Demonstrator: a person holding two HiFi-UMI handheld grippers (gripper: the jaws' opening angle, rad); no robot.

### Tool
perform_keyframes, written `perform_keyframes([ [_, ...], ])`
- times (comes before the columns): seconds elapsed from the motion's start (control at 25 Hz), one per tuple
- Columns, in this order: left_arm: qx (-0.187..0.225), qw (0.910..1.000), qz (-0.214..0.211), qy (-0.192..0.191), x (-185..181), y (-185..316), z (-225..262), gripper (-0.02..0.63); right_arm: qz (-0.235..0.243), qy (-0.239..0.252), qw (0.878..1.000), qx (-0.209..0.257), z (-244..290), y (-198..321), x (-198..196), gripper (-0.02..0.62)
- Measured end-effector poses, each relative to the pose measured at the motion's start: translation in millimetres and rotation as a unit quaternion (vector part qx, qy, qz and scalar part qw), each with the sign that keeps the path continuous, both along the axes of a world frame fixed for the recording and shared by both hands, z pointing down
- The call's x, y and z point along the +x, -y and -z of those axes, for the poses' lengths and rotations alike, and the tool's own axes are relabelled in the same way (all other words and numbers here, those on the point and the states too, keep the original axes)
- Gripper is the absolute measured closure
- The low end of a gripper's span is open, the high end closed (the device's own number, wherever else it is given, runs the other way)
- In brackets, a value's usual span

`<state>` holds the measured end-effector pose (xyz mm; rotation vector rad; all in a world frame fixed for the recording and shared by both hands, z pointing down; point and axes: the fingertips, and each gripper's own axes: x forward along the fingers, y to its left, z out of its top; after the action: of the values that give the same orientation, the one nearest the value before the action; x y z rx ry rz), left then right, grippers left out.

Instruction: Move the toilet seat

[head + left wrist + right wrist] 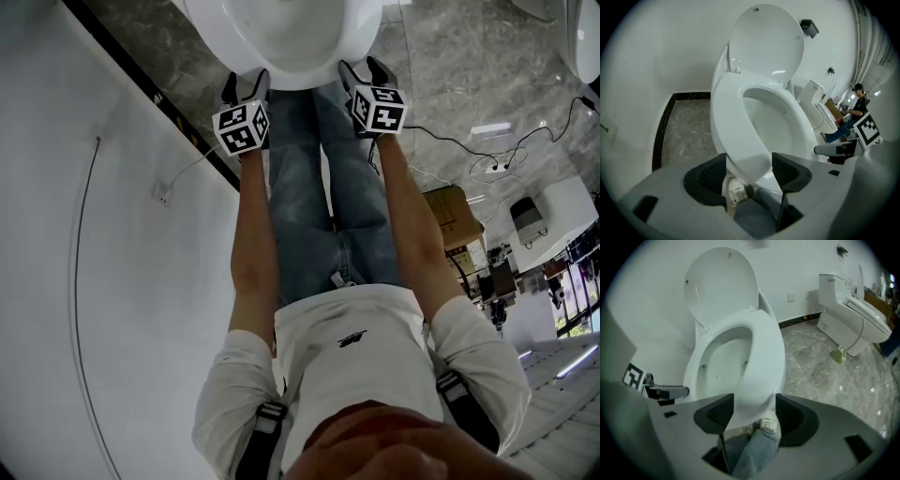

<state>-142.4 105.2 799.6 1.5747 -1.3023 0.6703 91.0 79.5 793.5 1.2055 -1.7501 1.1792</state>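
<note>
Grey marble floor [834, 366], toilet seat [726, 126] down, lid [764, 42] upright at 12 o'clock, left gripper [749, 159] and right gripper [754, 401] both open astride the seat's front rim at 6 o'clock.

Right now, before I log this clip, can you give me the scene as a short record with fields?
toilet seat: down on the bowl
lid: raised upright
left tool: open, the seat's front edge between its jaws
right tool: open, the seat's front edge between its jaws
surroundings: second toilet on the marble floor
</note>
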Motion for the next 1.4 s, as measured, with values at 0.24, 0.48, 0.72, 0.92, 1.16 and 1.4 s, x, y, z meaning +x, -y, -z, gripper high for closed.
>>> perform_keyframes([
  [0.24, -0.016, 0.9995, 0.025, -0.011, 0, -2, -6, 0.273, -0.048, 0.046, 0.998, -0.019, -9, 1, -4, 0.307],
  [0.48, -0.022, 0.9984, 0.019, -0.049, 9, -4, -11, 0.261, -0.068, 0.064, 0.995, -0.027, -14, 1, -10, 0.305],
  [0.72, -0.021, 0.9983, 0.039, -0.038, 13, -1, -12, 0.261, -0.058, 0.061, 0.996, -0.028, -13, 1, -10, 0.307],
  [0.92, -0.024, 0.9984, 0.04, -0.034, 13, 0, -11, 0.261, -0.052, 0.047, 0.997, -0.025, -11, 2, -8, 0.307],
  [1.16, -0.026, 0.9985, 0.04, -0.026, 12, 0, -9, 0.262, -0.028, 0.024, 0.999, -0.012, -6, 2, -9, 0.308],
  [1.4, -0.015, 0.9985, 0.045, -0.027, 12, 0, 4, 0.262, -0.026, 0.028, 0.999, 0.001, 8, 1, -9, 0.308],
])
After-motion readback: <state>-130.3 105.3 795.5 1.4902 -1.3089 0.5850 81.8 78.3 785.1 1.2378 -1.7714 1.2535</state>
